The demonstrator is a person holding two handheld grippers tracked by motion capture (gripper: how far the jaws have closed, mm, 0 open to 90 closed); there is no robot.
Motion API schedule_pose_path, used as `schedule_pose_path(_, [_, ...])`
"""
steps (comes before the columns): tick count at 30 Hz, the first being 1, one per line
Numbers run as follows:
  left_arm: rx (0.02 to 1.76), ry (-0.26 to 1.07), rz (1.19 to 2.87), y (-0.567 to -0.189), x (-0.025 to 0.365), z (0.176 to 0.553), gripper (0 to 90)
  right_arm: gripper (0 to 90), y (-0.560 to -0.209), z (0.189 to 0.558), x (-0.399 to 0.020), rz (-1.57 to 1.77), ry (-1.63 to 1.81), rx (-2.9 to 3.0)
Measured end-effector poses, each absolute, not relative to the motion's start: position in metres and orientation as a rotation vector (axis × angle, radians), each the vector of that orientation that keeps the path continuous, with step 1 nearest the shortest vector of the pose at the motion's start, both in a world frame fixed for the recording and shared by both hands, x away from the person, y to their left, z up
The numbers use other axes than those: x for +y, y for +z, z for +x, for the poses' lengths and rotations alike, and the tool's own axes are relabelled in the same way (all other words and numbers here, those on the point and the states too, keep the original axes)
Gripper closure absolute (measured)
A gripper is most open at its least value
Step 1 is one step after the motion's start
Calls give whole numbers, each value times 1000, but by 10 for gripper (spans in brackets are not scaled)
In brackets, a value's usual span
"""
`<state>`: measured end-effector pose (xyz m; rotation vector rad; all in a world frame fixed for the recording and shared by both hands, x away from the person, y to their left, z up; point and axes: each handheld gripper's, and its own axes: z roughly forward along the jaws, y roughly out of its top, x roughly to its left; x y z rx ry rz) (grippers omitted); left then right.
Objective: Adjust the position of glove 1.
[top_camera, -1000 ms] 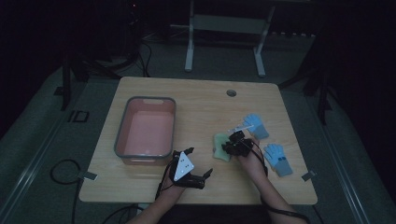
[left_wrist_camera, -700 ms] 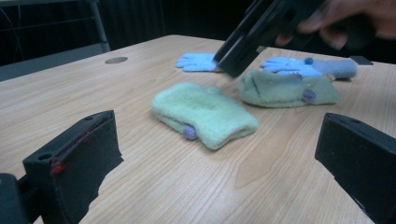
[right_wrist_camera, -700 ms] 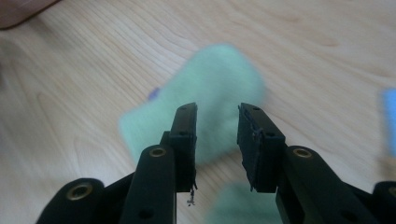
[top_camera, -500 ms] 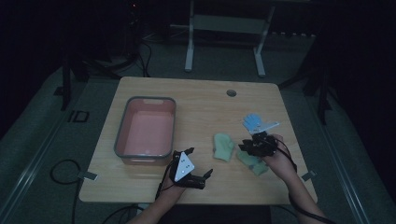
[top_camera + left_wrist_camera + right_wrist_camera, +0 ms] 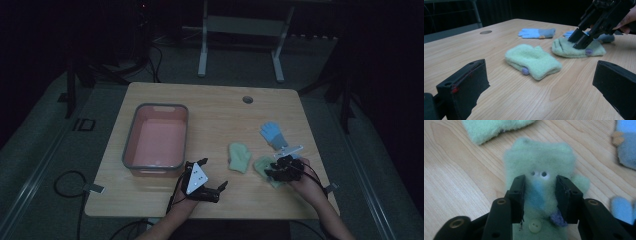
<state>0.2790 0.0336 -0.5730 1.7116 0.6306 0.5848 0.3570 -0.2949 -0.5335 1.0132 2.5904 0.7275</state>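
Note:
Two pale green mittens lie on the wooden table. One [image 5: 239, 157] [image 5: 532, 60] lies alone near the middle. The other [image 5: 261, 164] [image 5: 539, 152], with a sewn face and a button, lies flat to its right. My right gripper [image 5: 274, 174] [image 5: 540, 180] [image 5: 580, 40] is tipped down onto this second mitten. Its jaws have just been opening and now straddle the mitten loosely without pinching it. My left gripper [image 5: 212, 173] [image 5: 540, 63] rests near the front edge with its jaws wide open and nothing between them. A blue glove [image 5: 272, 132] [image 5: 536, 32] lies farther back.
A pink tray [image 5: 131, 135] with a grey rim stands at the left, beside my left gripper. A second blue glove [image 5: 627, 147] [image 5: 607, 38] lies close behind the right hand. A round hole [image 5: 247, 99] is in the table's far side.
My right gripper has moved to the right, taking one green mitten away from the other, and its jaws now stand wider. The left gripper has stayed put.

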Motion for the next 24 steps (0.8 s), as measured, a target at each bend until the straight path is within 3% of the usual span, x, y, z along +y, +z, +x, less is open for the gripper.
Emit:
schedule_pose_path(10, [626,593,1716,-573,33,279,0,855,-535,348,-288,1131,738,2476])
schedule_pose_path(18, [631,591,1713,-573,33,279,0,859,-492,343,-279,1379,910,2112])
schedule_pose_path(24, [628,593,1715,-573,33,279,0,859,-495,346,-268,1509,857,1990])
